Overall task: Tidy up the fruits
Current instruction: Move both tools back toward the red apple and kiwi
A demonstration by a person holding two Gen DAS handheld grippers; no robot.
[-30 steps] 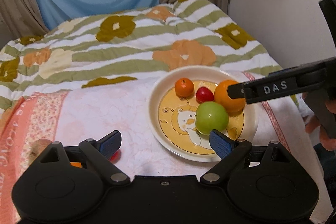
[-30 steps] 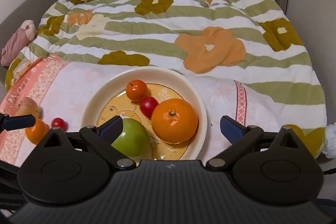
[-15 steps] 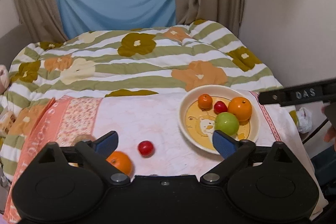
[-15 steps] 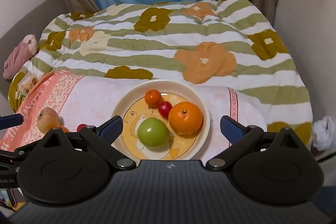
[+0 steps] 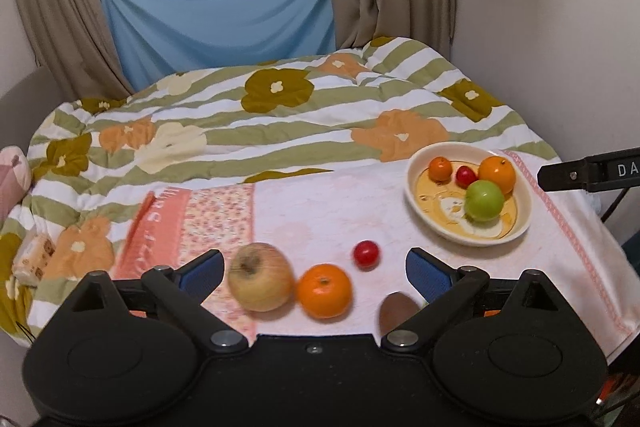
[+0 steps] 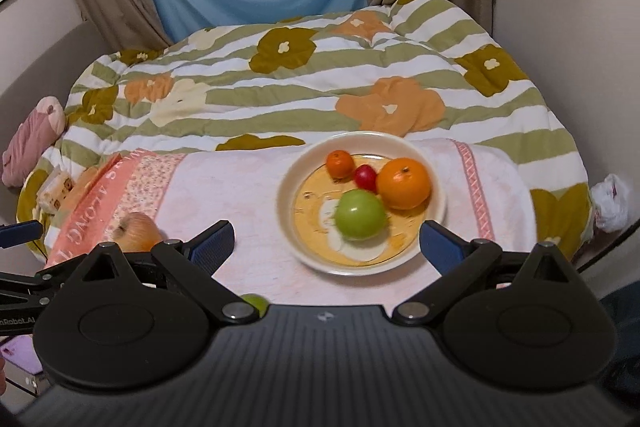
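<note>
Plate [image 6: 430, 169] holding 4 fruits: green apple [image 6: 360, 214], big orange [image 6: 404, 183], small orange, cherry tomato. Yellow apple [image 5: 260, 277], orange [image 5: 324, 291], tomato [image 5: 366, 254], brownish fruit lying outside. Left tool [image 5: 314, 271], right tool [image 6: 326, 245] both gaping wide, carrying nothing. Approx half done.

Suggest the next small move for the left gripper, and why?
Probably lower the left gripper onto the loose orange: its jaws stand open and empty, the orange lies on the towel almost centred between them, and the plate already holding four fruits has bare space.
</note>
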